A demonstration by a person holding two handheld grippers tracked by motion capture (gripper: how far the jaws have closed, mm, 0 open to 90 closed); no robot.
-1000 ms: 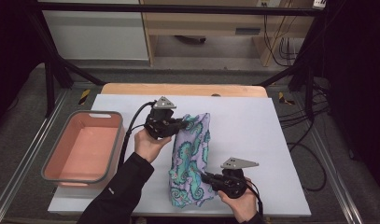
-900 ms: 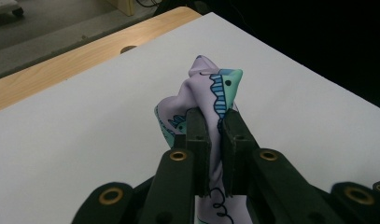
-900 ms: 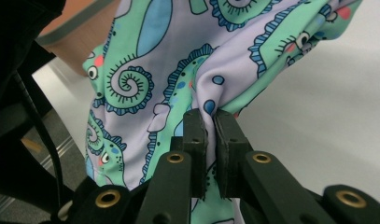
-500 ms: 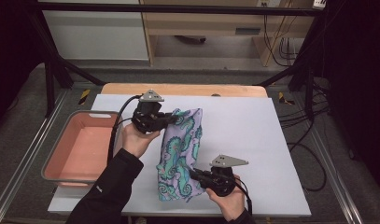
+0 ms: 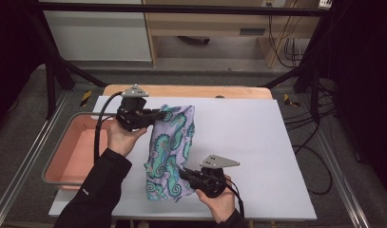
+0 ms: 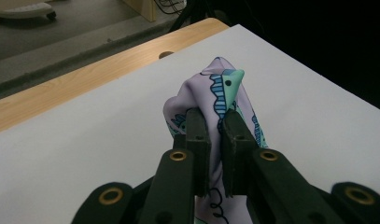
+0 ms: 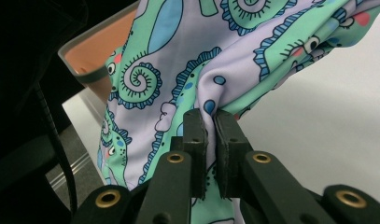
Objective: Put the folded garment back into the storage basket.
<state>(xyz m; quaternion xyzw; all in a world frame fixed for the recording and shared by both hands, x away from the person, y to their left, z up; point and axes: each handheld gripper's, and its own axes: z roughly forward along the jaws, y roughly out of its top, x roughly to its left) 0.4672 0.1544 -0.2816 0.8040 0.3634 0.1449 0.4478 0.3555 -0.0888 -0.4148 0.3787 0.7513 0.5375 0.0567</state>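
Note:
A lilac cloth [image 5: 171, 152] printed with green seahorses hangs lifted above the white table top [image 5: 257, 142], stretched between both grippers. My left gripper [image 5: 155, 115] is shut on its far edge, and the left gripper view shows the cloth [image 6: 220, 93] bunched between the jaws of that gripper [image 6: 216, 122]. My right gripper [image 5: 184, 173] is shut on the near edge at the front of the table. In the right gripper view the cloth [image 7: 197, 60] spreads out beyond the pinching right gripper [image 7: 211, 122].
A pink tub [image 5: 62, 164] with a grey rim stands at the table's left edge, partly under my left forearm. The wooden board's far edge [image 5: 219, 91] shows beyond the white sheet. Cables [image 5: 300, 137] lie on the floor to the right.
Both grippers have carried the cloth leftward, toward the pink tub, and a little away from me. The cloth stays stretched between them.

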